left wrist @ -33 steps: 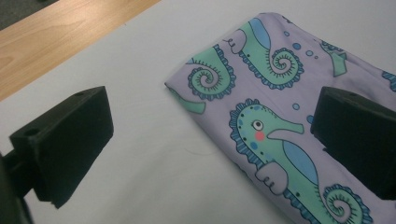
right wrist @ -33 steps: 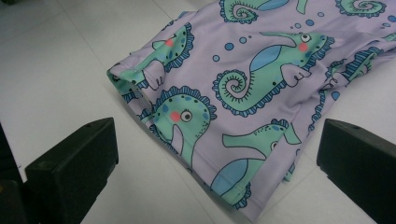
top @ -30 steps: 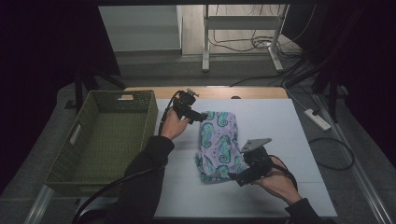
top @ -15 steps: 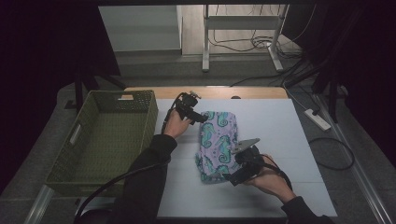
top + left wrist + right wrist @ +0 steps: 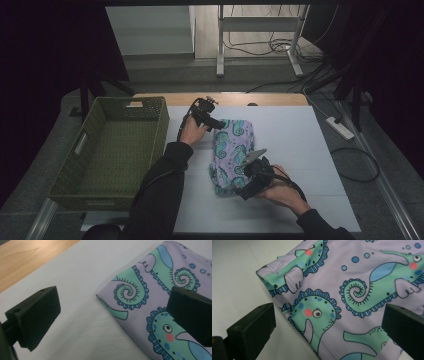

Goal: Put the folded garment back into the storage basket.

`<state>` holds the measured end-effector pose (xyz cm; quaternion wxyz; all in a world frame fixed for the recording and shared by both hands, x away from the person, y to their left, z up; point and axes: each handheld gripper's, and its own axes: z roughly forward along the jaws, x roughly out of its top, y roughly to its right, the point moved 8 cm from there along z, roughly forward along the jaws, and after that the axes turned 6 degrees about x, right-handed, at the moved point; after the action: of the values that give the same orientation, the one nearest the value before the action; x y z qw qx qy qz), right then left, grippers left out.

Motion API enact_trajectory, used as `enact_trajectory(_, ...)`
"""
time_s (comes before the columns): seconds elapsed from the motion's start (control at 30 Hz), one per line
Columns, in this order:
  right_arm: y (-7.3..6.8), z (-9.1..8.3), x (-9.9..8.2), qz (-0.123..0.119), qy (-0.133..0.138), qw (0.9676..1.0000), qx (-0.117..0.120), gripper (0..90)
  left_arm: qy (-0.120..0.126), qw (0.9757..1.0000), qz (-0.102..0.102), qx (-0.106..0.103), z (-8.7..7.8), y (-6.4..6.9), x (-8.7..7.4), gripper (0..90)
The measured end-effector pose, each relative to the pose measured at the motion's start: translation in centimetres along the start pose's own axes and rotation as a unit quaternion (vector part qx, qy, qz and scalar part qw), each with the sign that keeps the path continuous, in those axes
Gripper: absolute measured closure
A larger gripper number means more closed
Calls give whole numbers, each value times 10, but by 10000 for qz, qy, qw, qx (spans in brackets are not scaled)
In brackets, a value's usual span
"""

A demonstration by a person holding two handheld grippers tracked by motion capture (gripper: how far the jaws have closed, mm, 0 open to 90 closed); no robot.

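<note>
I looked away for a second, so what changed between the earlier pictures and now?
The right gripper slid left and toward the person along the folded seahorse cloth, reaching its near corner, jaws open. The left gripper, cloth and green basket stayed put.

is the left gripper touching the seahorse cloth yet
Cannot tell. In the left gripper view the left gripper is open, straddling the corner of the seahorse cloth; one jaw overlaps the fabric, but contact isn't plain.
</note>
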<state>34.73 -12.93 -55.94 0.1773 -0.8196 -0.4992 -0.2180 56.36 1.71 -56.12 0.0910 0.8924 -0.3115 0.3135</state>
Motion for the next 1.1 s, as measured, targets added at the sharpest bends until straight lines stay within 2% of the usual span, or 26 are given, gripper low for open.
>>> enact_trajectory(0.1,0,3,1,-51,-24,10000,22,0,-17,10000,-1,-10,2,-1,1,0)
enact_trajectory(0.23,-1,9,1,-142,-106,9998,44,0,-109,9999,22,78,5,-3,-1,0)
enact_trajectory(0.5,0,15,1,-252,-158,9995,77,0,-282,9993,-89,220,14,-10,-10,0)
enact_trajectory(0.63,0,22,-2,-336,-323,9989,102,0,-372,9988,-144,270,19,-12,-15,0)
enact_trajectory(0.8,2,27,-5,-377,-453,9982,45,0,-521,9982,-164,229,25,-9,-20,0)
enact_trajectory(0.83,2,30,-7,-465,-531,9975,5,0,-530,9981,-245,172,26,-10,-21,0)
enact_trajectory(0.9,2,30,-8,-545,-570,9969,-33,0,-566,9979,-282,135,26,-10,-22,0)
enact_trajectory(0.93,2,30,-8,-545,-570,9969,-33,0,-566,9979,-282,135,26,-10,-22,0)
enact_trajectory(0.97,2,31,-8,-534,-568,9970,-21,0,-579,9977,-340,49,26,-10,-23,0)
enact_trajectory(1.1,3,30,-8,-537,-566,9969,-22,19,-548,9980,-303,-10,24,-8,-23,52)
